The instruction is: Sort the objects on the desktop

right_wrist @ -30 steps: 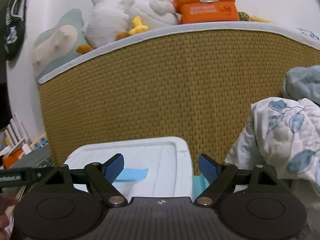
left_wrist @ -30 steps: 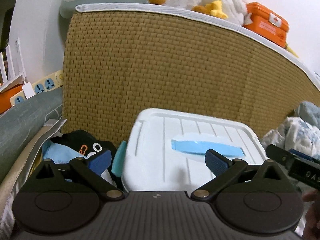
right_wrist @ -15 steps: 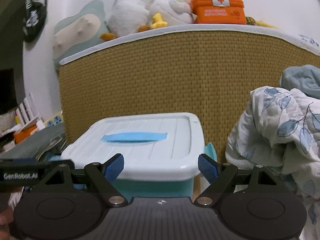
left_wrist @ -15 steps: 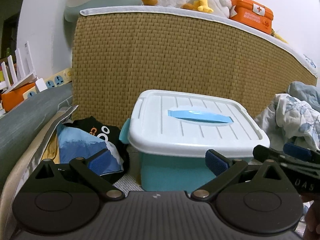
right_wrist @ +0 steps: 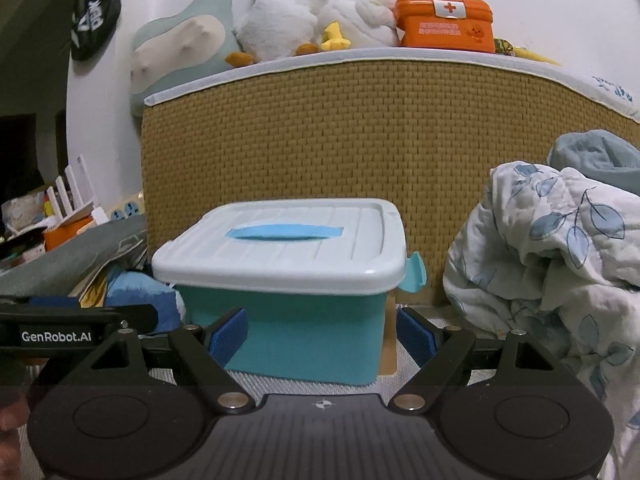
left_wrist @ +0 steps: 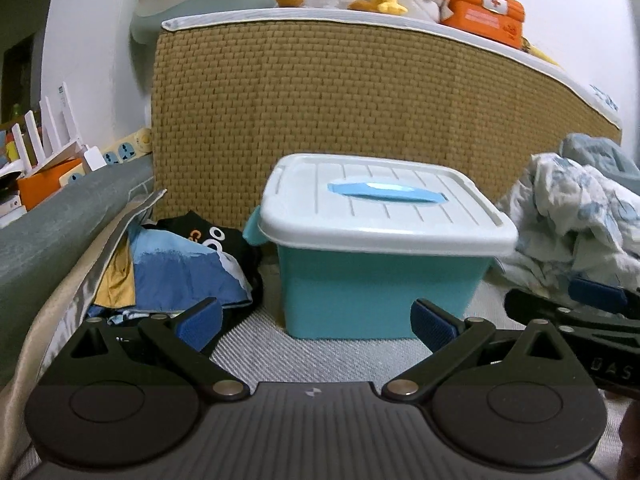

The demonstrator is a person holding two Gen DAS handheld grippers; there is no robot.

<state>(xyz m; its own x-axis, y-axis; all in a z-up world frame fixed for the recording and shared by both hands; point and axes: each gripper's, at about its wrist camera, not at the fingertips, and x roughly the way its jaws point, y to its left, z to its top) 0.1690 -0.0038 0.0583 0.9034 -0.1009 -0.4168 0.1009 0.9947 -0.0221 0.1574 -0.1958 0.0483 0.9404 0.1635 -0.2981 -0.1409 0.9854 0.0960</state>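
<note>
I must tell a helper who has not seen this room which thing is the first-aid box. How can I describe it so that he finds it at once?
Look at the tall woven headboard; soft toys sit along its top ledge. At the right end of that row, beside the white plush ducks, stands the first-aid box. It is the only hard, bright orange thing there, with a red cross on a white patch.

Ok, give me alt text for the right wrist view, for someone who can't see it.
A teal plastic storage box with a closed pale lid sits before the open, empty right tongs. A woven tan headboard stands behind it, and a leaf-print quilt is bunched to its right.
</note>
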